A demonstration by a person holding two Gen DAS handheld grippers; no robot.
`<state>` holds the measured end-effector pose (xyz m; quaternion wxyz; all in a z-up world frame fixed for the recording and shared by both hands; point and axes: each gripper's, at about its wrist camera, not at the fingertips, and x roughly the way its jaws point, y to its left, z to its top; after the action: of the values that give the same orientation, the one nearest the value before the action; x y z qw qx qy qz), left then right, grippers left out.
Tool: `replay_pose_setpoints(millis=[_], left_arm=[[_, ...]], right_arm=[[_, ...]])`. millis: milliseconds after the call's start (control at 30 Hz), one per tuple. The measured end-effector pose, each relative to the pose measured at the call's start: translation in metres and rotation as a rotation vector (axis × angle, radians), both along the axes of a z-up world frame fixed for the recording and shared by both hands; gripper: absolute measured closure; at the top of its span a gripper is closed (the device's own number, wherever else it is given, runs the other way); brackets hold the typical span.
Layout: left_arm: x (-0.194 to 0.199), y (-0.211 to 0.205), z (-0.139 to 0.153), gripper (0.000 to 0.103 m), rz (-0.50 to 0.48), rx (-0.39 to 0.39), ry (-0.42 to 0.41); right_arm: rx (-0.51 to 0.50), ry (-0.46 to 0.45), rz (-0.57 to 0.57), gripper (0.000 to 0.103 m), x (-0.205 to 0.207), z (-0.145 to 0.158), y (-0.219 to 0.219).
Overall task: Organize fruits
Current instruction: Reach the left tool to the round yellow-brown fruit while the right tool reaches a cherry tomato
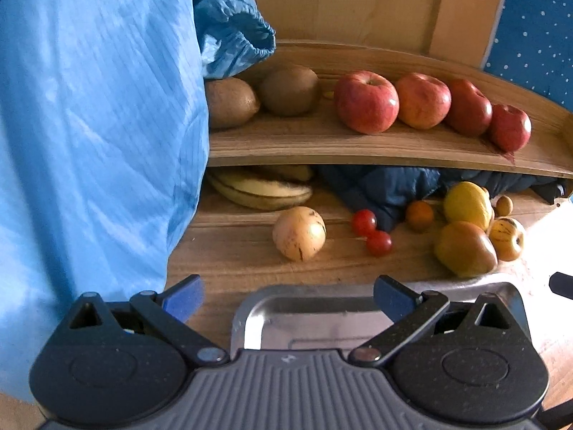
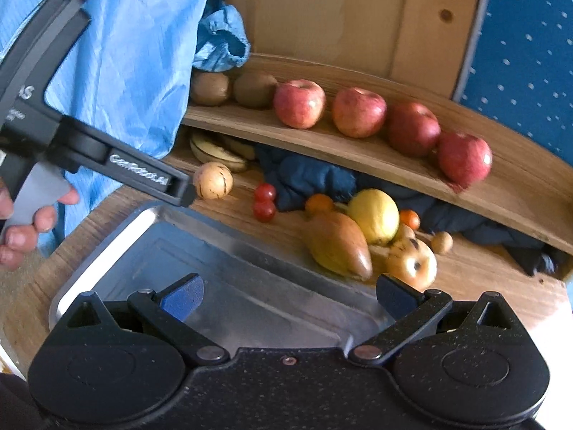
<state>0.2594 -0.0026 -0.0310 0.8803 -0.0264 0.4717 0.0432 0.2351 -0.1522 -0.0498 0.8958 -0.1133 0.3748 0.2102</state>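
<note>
In the left wrist view, the left gripper (image 1: 288, 295) is spread wide and empty; the round yellow fruit (image 1: 299, 233) is seen mid-frame, and should be pinched gently.

In the right wrist view, the right gripper (image 2: 289, 295) is spread, empty, over the metal tray (image 2: 107, 251); the pile of fruit (image 2: 372, 236) is seen right of centre.

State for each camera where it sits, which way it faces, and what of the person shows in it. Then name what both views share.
Left wrist: on the left gripper, open, facing the apples on the wooden shelf; a blue sleeve shows.
Right wrist: on the right gripper, open above the metal tray, facing the same shelf; the hand holding the left gripper shows.
Shared: apples, kiwis, cherry tomatoes, tray.
</note>
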Motion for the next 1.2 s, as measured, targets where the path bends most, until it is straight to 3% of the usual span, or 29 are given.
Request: replay_pose_setpoints(millis=[233, 433, 733, 1067, 1200], left_arm=[[0.026, 0.013, -0.011, 0.001, -0.029, 0.000, 0.027], [0.044, 0.023, -0.024, 0.001, -0.012, -0.023, 0.074], [0.059, 0.028, -0.032, 0.002, -0.026, -0.047, 0.086], [0.074, 0.038, -0.037, 0.014, -0.018, -0.109, 0.100], [0.075, 0.040, -0.039, 0.020, -0.019, -0.138, 0.103]], right_arm=[[-0.031, -0.007, 0.015, 0.001, 0.018, -0.009, 0.026], [-0.033, 0.008, 0.014, 0.014, 0.034, -0.017, 0.046], [-0.046, 0.047, 0.020, 0.023, 0.052, -0.030, 0.068], [-0.042, 0.081, -0.010, 0.051, 0.084, -0.041, 0.078], [-0.048, 0.089, -0.016, 0.057, 0.093, -0.046, 0.080]])
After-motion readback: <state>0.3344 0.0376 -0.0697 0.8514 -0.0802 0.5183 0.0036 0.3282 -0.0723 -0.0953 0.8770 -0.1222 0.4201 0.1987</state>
